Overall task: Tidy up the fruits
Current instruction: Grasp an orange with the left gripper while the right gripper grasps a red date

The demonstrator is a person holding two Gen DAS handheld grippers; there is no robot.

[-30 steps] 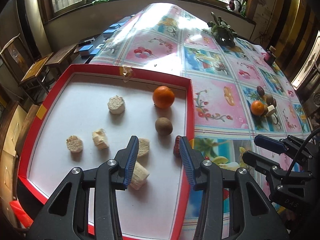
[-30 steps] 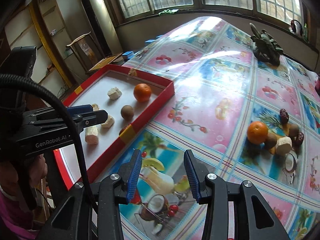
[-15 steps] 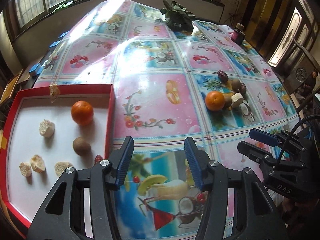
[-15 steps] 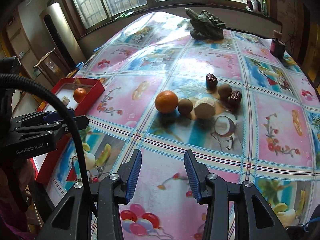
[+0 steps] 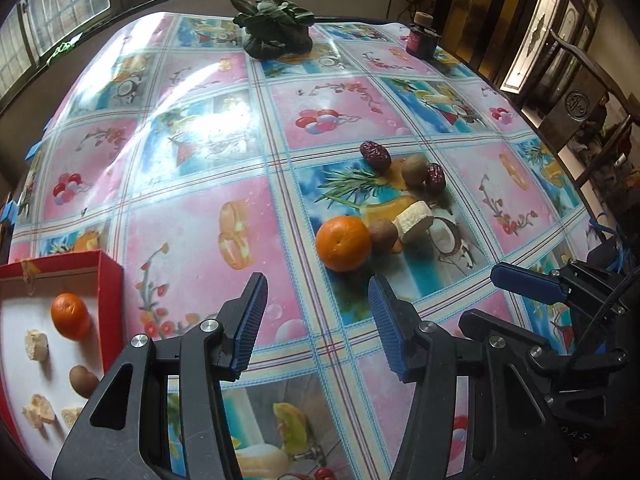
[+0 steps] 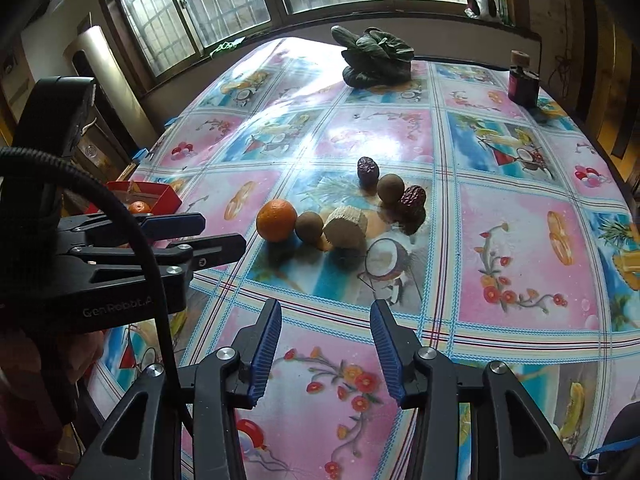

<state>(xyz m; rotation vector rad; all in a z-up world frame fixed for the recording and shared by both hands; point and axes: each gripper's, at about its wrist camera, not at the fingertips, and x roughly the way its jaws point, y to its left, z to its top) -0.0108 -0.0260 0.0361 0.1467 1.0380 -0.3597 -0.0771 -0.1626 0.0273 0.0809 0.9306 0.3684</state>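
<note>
Over the near edge of the tabletop [image 5: 248,148] I held both tools low and empty: the left tool [image 5: 318,320] stood with its jaws spread wide, and the right tool [image 6: 325,350] likewise gaped with nothing between its pads. At my twelve o'clock in the right wrist view, beyond the right tool, the loose fruit sat in a cluster: an orange [image 6: 276,220] touching a brown kiwi [image 6: 309,227], which pressed against a pale cut banana piece [image 6: 346,227]. Farther on lay a second kiwi [image 6: 391,188] between two dark red dates [image 6: 367,170] [image 6: 413,199], the nearer date touching it. At nine o'clock in the left wrist view I saw the red tray [image 5: 110,280], holding another orange [image 5: 69,315], a kiwi [image 5: 83,381] and several banana chunks [image 5: 37,345]. At the far side rested a leafy green vegetable [image 6: 376,58] at twelve and a small dark jar [image 6: 523,82] at one.
</note>
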